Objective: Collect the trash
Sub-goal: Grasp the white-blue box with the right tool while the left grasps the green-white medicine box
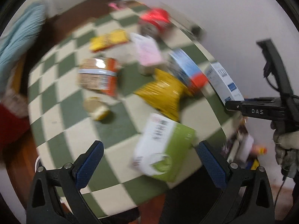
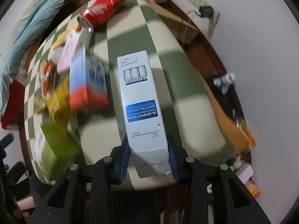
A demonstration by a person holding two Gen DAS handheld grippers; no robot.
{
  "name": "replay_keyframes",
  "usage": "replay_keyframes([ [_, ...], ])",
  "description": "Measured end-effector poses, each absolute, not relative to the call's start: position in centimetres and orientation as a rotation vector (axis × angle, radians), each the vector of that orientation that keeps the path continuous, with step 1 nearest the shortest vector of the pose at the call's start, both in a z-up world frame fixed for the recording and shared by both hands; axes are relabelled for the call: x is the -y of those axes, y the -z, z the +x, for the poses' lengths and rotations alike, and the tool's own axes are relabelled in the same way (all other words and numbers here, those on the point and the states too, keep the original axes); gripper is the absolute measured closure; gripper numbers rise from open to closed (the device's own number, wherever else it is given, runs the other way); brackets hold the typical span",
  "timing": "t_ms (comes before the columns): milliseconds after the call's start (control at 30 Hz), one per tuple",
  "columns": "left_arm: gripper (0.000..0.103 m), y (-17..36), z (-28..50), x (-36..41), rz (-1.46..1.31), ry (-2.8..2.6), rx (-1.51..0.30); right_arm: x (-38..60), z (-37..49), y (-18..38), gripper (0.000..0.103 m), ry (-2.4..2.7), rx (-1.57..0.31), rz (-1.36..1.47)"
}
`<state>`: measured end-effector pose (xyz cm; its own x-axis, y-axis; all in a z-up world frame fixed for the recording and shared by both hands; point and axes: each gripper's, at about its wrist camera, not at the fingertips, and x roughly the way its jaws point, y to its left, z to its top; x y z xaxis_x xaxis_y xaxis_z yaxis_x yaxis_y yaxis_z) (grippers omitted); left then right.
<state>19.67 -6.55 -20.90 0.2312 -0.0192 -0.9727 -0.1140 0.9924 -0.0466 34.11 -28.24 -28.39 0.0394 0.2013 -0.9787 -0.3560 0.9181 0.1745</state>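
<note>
My right gripper [image 2: 149,153] is shut on a long white box with a blue label [image 2: 140,100], held above the green-and-cream checked table [image 2: 186,85]. The same box [image 1: 224,82] and the right gripper [image 1: 229,106] show at the right of the left wrist view. My left gripper [image 1: 149,155] is open, its fingers either side of a green and white box [image 1: 164,147] near the table's front edge. Other trash lies on the table: a red can [image 2: 104,5], a blue, white and red carton [image 2: 87,82], a yellow bag [image 1: 164,93], a pink packet [image 1: 147,50].
An orange-labelled packet [image 1: 99,74], a yellow wrapper [image 1: 108,41] and a small round tin [image 1: 97,108] lie further left. A cardboard box [image 2: 224,108] with trash stands on the floor to the right of the table. A blue cloth [image 2: 37,18] lies at the far left.
</note>
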Motion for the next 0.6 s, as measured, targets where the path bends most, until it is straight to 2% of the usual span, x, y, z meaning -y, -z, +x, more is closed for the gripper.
replay_keyframes([
  [67,0.000,22.7,20.5,7.5,-0.103,-0.040,-1.390,29.2,33.3,28.8,0.062,-0.421,-1.477,-0.127],
  [133,0.000,24.4,21.1,7.8,-0.101,-0.024,-1.436,29.5,33.0,28.8,0.050,-0.401,-1.477,-0.132],
  [167,0.000,25.1,21.4,7.8,-0.095,-0.024,-1.451,29.7,33.0,28.7,0.038,-0.400,-1.472,-0.115],
  [200,0.000,25.6,21.6,7.8,-0.090,-0.028,-1.462,29.8,33.2,28.7,0.035,-0.400,-1.464,-0.099],
  [467,0.002,27.2,22.1,7.2,-0.157,-0.073,-1.449,28.1,34.2,28.6,0.036,-0.366,-1.398,-0.119],
  [567,0.011,27.0,21.8,7.2,-0.186,-0.075,-1.429,27.5,34.1,29.3,0.037,-0.355,-1.400,-0.126],
  [600,0.020,26.9,22.1,7.0,-0.185,-0.080,-1.421,27.3,34.0,29.6,0.044,-0.352,-1.399,-0.131],
])
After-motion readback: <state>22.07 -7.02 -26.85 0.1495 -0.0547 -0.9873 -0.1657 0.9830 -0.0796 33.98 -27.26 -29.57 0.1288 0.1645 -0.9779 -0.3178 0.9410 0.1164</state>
